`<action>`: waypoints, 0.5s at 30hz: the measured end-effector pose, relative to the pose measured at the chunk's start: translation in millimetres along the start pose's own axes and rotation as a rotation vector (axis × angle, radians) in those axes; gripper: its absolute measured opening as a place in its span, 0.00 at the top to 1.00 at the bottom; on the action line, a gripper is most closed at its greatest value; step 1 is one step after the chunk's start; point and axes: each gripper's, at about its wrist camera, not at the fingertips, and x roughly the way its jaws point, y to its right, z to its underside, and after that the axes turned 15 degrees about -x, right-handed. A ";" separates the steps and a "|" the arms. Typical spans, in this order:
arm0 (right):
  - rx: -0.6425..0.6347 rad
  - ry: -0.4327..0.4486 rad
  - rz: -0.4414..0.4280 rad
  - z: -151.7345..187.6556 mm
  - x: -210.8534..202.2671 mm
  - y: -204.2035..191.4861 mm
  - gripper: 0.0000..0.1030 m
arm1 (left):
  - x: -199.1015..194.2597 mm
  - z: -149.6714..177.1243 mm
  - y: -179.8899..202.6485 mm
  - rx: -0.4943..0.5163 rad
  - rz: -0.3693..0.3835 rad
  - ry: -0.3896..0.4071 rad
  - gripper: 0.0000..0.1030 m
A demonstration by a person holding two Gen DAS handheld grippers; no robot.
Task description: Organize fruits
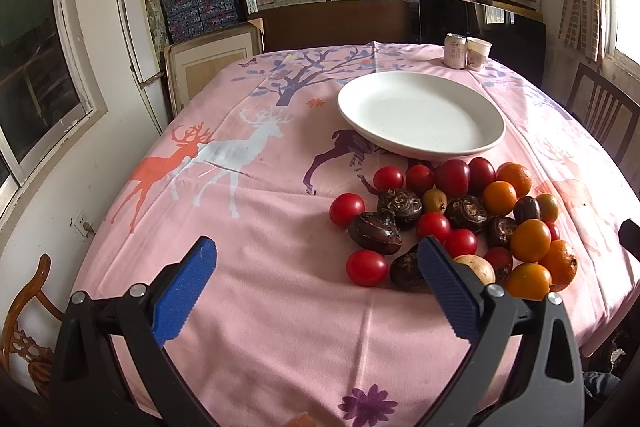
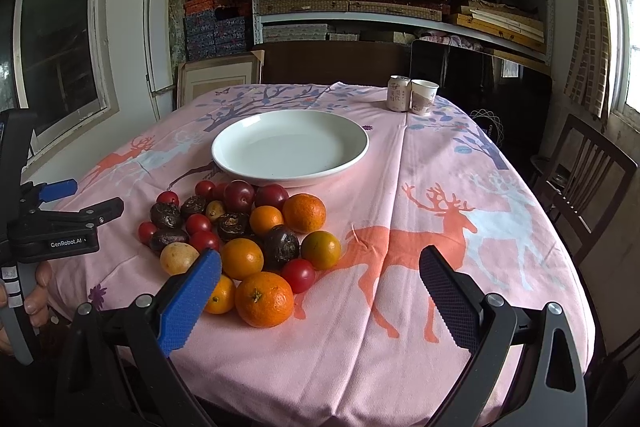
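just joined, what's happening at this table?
A person holds a two-finger tool in each hand over a table with a pink cloth. The left tool and right tool are both open and hold nothing. A pile of fruit, oranges, small red ones and dark brown ones, lies loose on the cloth in front of a white plate with nothing on it. Sorting hasn't started.

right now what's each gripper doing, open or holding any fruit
Left gripper: open, holding nothing, above the cloth beside the fruit pile.
Right gripper: open, holding nothing, hovering near the front of the pile.
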 end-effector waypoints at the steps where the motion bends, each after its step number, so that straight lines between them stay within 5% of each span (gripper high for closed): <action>1: 0.002 -0.001 0.000 0.3 0.2 0.1 0.03 | -0.1 0.9 -0.3 -0.002 0.001 -0.001 0.04; 15: -0.006 -0.017 -0.012 2.7 4.6 -6.0 0.03 | 2.5 5.5 -0.1 -0.010 0.003 -0.013 0.04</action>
